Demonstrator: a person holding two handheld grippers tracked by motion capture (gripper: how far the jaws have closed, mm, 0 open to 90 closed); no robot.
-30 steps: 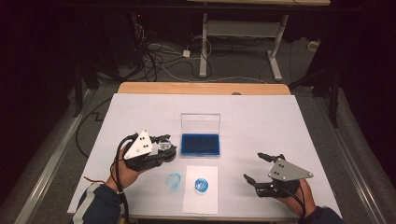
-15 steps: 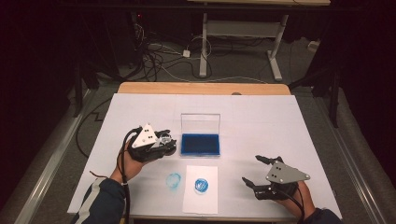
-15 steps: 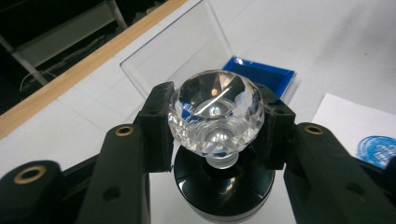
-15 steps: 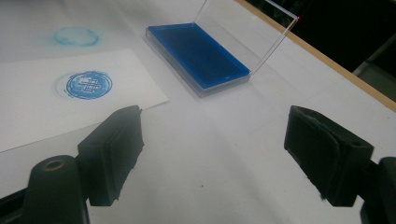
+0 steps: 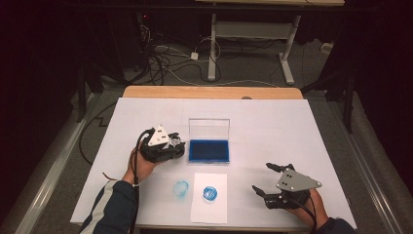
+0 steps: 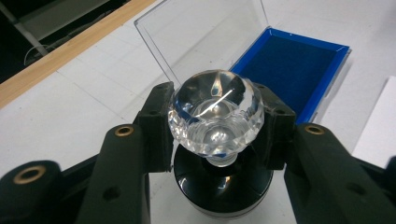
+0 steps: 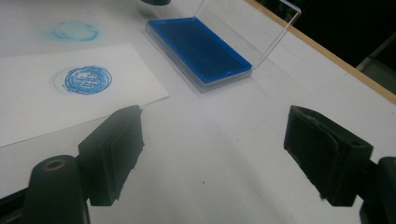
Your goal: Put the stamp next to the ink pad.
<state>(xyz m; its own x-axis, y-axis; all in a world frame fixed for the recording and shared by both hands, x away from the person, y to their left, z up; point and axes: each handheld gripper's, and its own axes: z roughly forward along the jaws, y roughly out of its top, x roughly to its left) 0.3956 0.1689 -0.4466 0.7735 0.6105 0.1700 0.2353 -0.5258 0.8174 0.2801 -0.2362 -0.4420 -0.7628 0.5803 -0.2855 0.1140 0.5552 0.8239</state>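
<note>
My left gripper point(image 5: 176, 146) is shut on a stamp point(image 6: 215, 109) with a clear faceted knob and a round black base, one jaw on each side of the knob. It hovers just left of the open blue ink pad point(image 5: 209, 150), whose clear lid point(image 5: 209, 129) stands upright behind it. A white paper sheet point(image 5: 210, 210) bearing a round blue stamp print point(image 5: 210, 193) lies in front of the pad. My right gripper point(image 5: 263, 178) is open near the table's front right with nothing between its jaws point(image 7: 215, 149); it looks toward the ink pad point(image 7: 198, 49) and the print point(image 7: 87, 79).
A faint blue ring smudge point(image 5: 180, 188) marks the white table cover left of the paper. The wooden table edge point(image 5: 209, 91) runs along the far side. Cables and desk legs lie on the floor beyond.
My left gripper has carried the stamp to the right and slightly away from the person, closer to the ink pad. The right gripper has barely shifted.
</note>
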